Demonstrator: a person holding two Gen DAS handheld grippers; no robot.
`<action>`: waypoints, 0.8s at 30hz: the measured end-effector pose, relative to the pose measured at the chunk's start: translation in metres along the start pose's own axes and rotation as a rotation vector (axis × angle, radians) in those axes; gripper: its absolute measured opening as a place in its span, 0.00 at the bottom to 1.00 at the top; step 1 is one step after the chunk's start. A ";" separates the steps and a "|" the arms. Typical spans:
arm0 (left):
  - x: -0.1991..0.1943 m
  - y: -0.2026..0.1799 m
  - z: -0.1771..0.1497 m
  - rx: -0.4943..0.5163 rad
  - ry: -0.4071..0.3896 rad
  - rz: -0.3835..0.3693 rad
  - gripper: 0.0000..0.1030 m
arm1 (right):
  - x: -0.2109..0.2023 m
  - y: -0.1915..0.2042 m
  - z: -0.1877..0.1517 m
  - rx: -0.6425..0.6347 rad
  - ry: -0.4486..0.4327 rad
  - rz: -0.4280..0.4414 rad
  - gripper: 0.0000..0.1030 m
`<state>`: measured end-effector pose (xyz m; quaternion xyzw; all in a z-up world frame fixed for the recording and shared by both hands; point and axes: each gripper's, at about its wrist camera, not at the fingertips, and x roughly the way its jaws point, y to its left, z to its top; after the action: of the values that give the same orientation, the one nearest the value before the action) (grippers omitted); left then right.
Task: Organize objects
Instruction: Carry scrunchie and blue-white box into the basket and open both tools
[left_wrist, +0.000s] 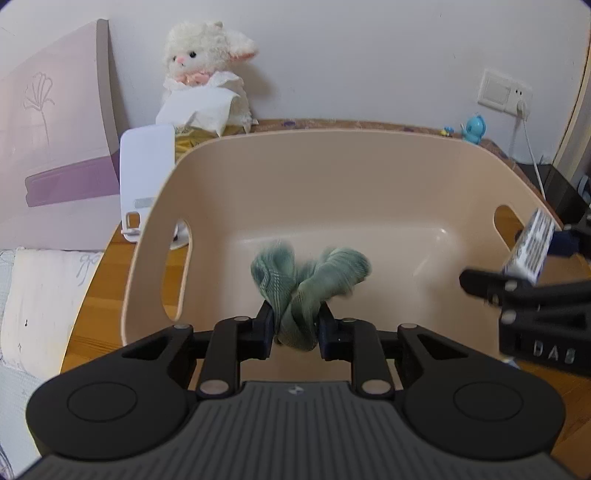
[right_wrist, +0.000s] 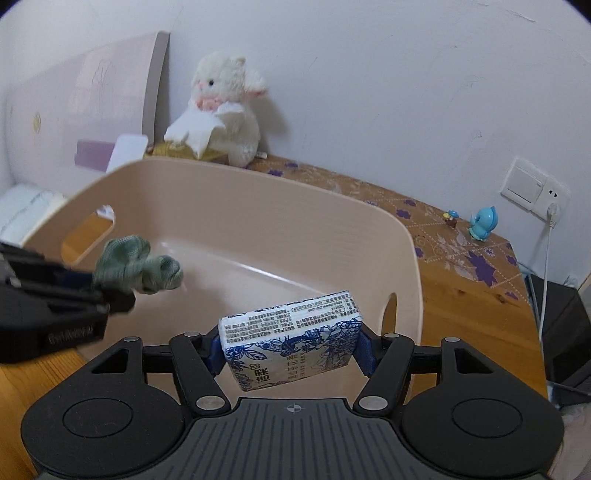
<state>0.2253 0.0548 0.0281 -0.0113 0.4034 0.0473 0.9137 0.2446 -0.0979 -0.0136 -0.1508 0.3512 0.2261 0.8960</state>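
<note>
Both grippers hover over beige bin (left_wrist: 332, 177) ready to drop: left gripper (left_wrist: 296, 326) jaws pinch green sock (left_wrist: 306, 280), right gripper (right_wrist: 290, 352) jaws clamp tissue pack (right_wrist: 291, 339) w/ blue print.

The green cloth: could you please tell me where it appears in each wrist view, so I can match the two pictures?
Left wrist: the green cloth sits at lower centre, clamped in the left gripper, over the beige basket.
Right wrist: the cloth is at the left edge, over the basket.
Shared landmark: the white plush lamb against the wall.
</note>
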 end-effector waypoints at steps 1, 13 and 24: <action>-0.001 0.001 0.000 0.000 0.001 -0.003 0.35 | -0.001 0.000 -0.001 0.002 -0.005 0.002 0.68; -0.060 0.003 0.004 -0.027 -0.106 -0.001 0.88 | -0.056 -0.020 -0.003 0.118 -0.107 0.018 0.98; -0.100 0.009 -0.030 -0.038 -0.115 0.018 0.88 | -0.097 -0.024 -0.041 0.107 -0.068 0.020 1.00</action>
<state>0.1356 0.0538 0.0820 -0.0223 0.3495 0.0639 0.9345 0.1707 -0.1653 0.0282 -0.0912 0.3335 0.2210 0.9119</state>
